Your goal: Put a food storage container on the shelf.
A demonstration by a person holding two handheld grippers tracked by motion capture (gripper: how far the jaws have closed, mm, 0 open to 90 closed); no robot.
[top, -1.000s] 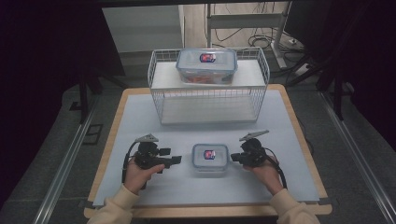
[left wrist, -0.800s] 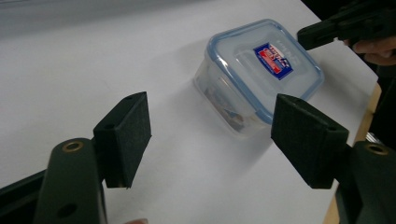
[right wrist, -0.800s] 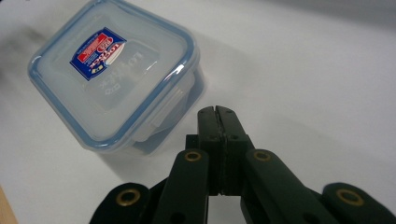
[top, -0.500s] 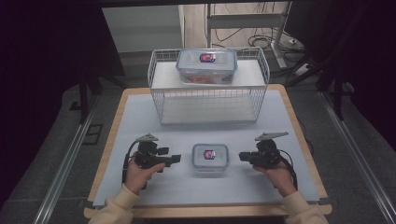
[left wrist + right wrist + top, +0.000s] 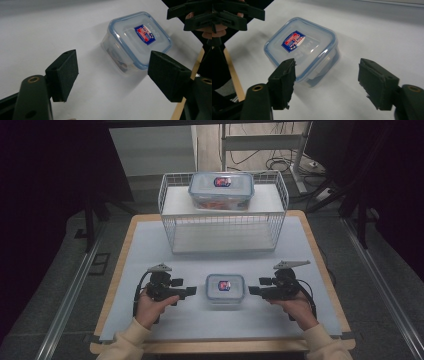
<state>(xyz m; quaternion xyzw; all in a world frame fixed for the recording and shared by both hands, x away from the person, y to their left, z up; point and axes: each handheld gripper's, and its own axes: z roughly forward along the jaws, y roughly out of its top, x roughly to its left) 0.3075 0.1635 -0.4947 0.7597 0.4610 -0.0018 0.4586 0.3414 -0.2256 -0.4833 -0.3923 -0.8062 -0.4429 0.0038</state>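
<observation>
The small lidded container (image 5: 225, 288) sat on the white table (image 5: 150, 245) directly between the two tongs, touching neither. The left gripper (image 5: 190, 291) lay just to one side of it, jaws spread and empty. The right gripper (image 5: 254, 290) faced it from the other side; its jaws had just been opening and stood wide, nothing between them. Beyond both, a wire basket (image 5: 223, 227) carried a larger container (image 5: 221, 190) on top.

Cream sleeves (image 5: 125, 340); black tongs (image 5: 192, 291), black cables.
</observation>
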